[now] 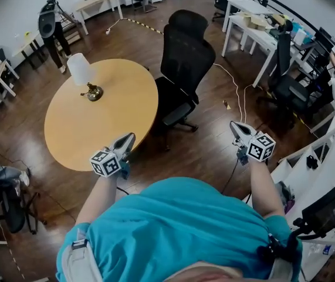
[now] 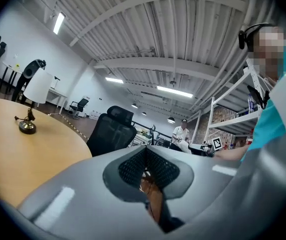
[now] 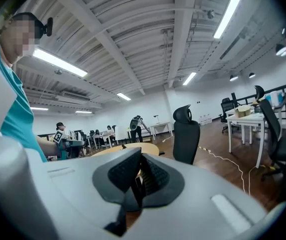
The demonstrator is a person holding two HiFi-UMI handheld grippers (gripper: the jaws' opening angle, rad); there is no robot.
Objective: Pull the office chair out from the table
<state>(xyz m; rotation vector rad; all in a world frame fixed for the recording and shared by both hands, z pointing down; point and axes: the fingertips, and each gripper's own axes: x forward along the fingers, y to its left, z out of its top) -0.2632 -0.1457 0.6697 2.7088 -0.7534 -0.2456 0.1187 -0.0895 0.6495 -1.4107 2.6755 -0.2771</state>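
Observation:
The black mesh office chair [image 1: 182, 69] stands at the right edge of the round wooden table [image 1: 108, 128], its seat close to the tabletop. A white-shaded lamp [image 1: 82, 75] sits on the table. Both grippers are held in front of the person, well short of the chair. My left gripper [image 1: 127, 138] is over the table's near edge, jaws closed with nothing between them. My right gripper [image 1: 235, 127] hangs over bare floor to the chair's right, also shut and empty. The left gripper view shows the chair [image 2: 111, 131] ahead, beyond the closed jaws [image 2: 146, 151]. The right gripper view shows the chair [image 3: 187, 136] past its jaws [image 3: 138, 159].
White desks [image 1: 255, 31] and another black chair [image 1: 287, 81] stand at the right, with a white cable [image 1: 237, 93] trailing over the wood floor. White shelving [image 1: 308, 157] is close on the right. A person [image 1: 50, 25] stands far back left.

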